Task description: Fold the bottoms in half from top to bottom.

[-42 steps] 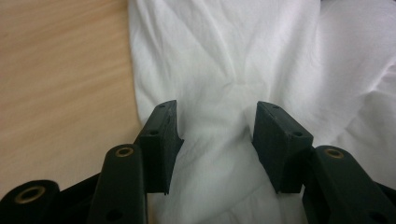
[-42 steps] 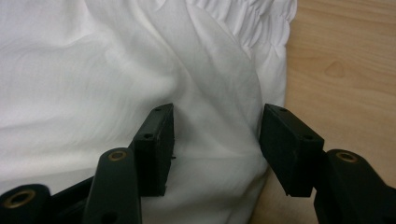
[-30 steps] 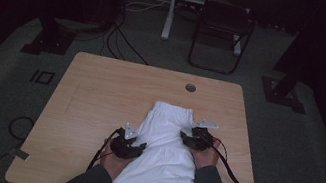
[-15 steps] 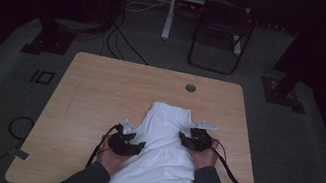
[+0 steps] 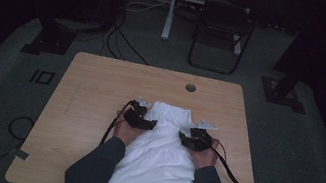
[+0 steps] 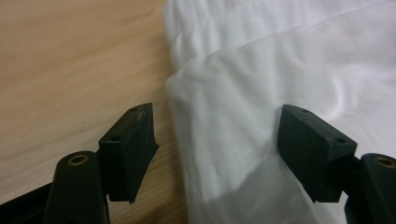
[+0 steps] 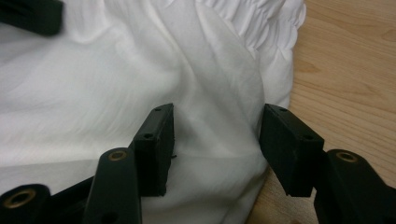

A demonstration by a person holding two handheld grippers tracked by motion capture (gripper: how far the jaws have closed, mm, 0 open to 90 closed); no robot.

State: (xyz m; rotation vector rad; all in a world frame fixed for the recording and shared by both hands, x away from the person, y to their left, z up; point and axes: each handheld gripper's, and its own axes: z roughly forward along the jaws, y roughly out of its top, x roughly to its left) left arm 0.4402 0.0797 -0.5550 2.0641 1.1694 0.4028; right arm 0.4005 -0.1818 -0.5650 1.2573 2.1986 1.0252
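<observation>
A white garment is lying lengthwise on the wooden table, its gathered end pointing toward twelve o'clock and its near end hanging off at six. The left gripper is sitting at the cloth's nine o'clock edge, jaws spread wide and straddling a fold — nothing gripped. The right gripper is at the three o'clock edge, jaws half open over the fabric. Risk: closing now may be catching a single layer only, so the cloth bunches or slides off — the overhang is pulling it.
</observation>
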